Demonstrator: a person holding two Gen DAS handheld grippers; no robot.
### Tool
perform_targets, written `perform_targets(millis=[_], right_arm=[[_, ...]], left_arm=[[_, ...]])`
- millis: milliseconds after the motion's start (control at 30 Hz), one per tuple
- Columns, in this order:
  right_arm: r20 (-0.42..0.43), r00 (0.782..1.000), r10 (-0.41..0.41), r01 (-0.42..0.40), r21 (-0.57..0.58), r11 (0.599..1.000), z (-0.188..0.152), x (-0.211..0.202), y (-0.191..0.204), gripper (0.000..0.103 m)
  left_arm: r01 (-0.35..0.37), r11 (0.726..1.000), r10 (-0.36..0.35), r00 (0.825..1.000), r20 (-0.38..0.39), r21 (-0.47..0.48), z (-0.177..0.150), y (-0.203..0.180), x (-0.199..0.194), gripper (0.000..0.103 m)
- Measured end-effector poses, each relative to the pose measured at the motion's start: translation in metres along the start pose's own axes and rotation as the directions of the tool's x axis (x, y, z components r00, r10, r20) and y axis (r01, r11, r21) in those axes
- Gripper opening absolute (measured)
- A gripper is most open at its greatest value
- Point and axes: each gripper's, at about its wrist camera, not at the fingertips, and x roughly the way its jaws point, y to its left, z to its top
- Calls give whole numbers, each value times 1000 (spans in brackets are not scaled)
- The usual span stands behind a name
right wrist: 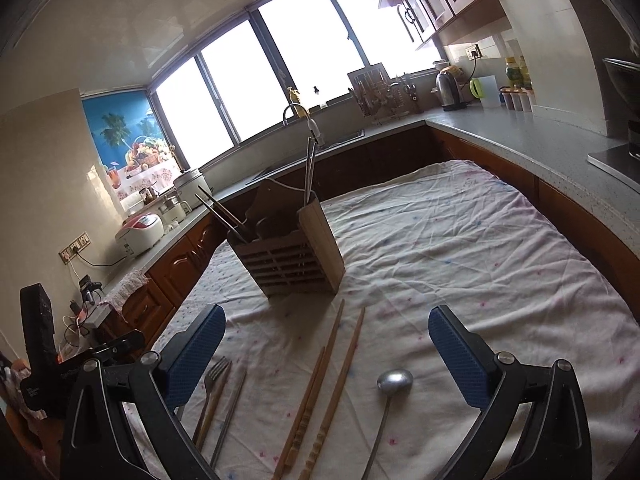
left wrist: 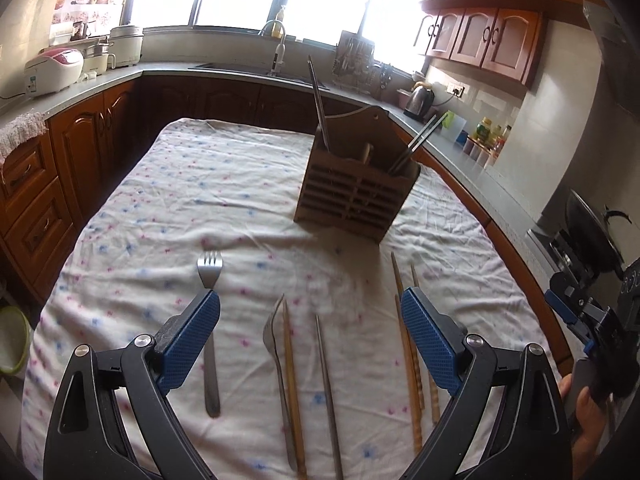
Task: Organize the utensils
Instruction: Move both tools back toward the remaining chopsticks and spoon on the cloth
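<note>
Hovering spread and empty, both grippers' fingers [left wrist: 208,336] [right wrist: 460,356] partly hide a fork [left wrist: 210,268] and chopsticks [left wrist: 404,280].

A home kitchen: wooden cabinets [left wrist: 486,38], sink faucet [left wrist: 280,46], rice cooker [left wrist: 52,72], kettle [right wrist: 448,88].

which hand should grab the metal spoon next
Probably the right. The spoon lies on the cloth between the open right tool's fingers; the left tool, also open, hangs over forks and chopsticks.
</note>
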Motion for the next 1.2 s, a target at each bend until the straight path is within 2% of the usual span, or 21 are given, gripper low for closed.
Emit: perform_targets(millis=[500,567,633,733,867,1000,1100,1200], right_arm=[[-65,997,-46,45,-19,999,-27,2,-13,102],[-68,996,-49,47,-29,998,-26,5,-12,102],[-70,996,-53,51,-37,998,-27,7,-11,101],[-86,994,-63,60,-42,997,-27,13,-11,94],[-114,991,-66,63,-33,997,-27,24,-14,78],[-142,987,-69,66,-28,997,-26,35,-16,60],[-174,983,-61,58,-27,998,-26,46,-15,54],[-218,974,-65,59,-35,998,-25,61,-13,53]], left_arm=[[27,997,-21,997,-76,77,-29,-20,13,93],[31,995,-23,996,-86,95,-31,-23,16,87],[46,994,-35,993,-112,101,-31,-24,22,74],[55,992,-39,989,-142,110,-32,-27,31,67],[66,990,-44,984,-173,125,-32,-30,40,59],[88,990,-62,974,-218,112,-30,-30,54,44],[102,988,-72,967,-246,112,-29,-30,64,36],[101,988,-64,957,-282,119,-29,-32,76,33]])
